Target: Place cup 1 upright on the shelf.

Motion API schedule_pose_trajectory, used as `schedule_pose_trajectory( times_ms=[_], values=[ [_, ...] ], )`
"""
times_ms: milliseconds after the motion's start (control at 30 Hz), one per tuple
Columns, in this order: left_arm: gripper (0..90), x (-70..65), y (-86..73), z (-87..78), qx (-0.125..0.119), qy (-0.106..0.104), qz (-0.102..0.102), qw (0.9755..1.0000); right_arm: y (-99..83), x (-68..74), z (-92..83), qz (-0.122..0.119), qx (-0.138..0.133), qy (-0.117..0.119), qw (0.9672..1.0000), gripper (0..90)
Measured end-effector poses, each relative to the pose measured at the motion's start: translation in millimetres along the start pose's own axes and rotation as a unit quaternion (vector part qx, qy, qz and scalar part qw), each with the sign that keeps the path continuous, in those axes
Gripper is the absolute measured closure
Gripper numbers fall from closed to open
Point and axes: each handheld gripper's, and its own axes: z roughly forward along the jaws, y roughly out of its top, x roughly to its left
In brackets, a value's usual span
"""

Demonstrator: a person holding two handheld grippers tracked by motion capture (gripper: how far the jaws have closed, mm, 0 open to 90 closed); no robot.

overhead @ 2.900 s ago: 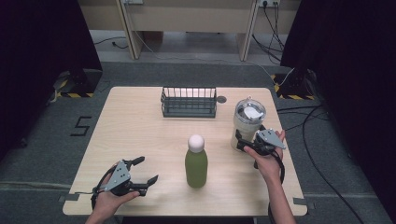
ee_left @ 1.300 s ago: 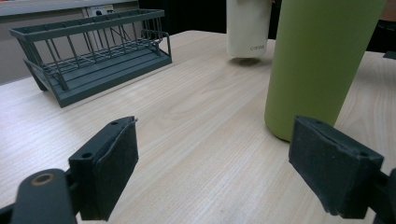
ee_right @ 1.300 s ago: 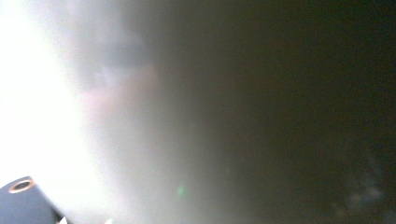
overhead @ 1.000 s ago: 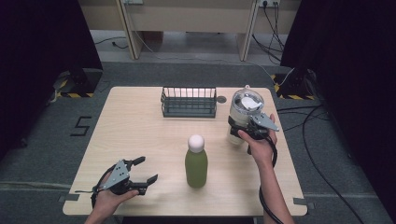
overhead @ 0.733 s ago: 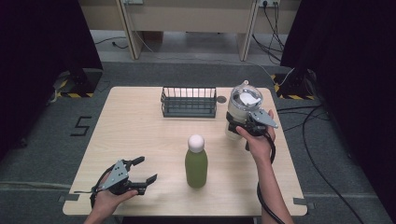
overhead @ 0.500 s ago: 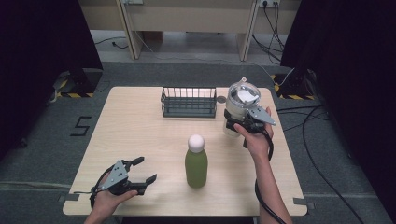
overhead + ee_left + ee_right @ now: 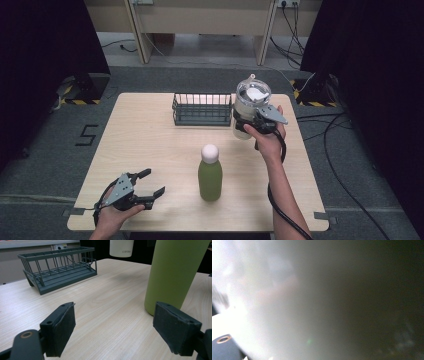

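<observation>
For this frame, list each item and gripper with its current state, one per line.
White tumbler: lidded, upright, lifted off the table, clamped in the right gripper.
Green bottle: capped, upright, standing on the table, untouched.
Wire basket: empty, upright on the table.
Right gripper: shut on the white tumbler.
Left gripper: open, holding nothing, low near the table's front edge.

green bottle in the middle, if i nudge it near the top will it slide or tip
Probably tip: the green bottle stands upright, tall and narrow on a small base. Its smooth wall may slip between flat pads. Once down, the round body would likely roll on the table.
</observation>
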Motion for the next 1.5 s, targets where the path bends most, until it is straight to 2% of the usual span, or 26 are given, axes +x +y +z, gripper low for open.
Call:
schedule_pose_trajectory(
  times_ms=[733,1500],
  values=[
    [18.1,2.8,-1.8,-5.5,-0.003,0.017,-0.01,0.9998,24.2,10.7,44.9,0.0,-0.009,0.016,0.9998,9.2],
    [19.2,4.9,-1.9,-6.3,-0.007,0.013,-0.011,0.9998,48.5,22.0,89.3,0.003,-0.013,0.017,0.9998,9.1]
  ],
)
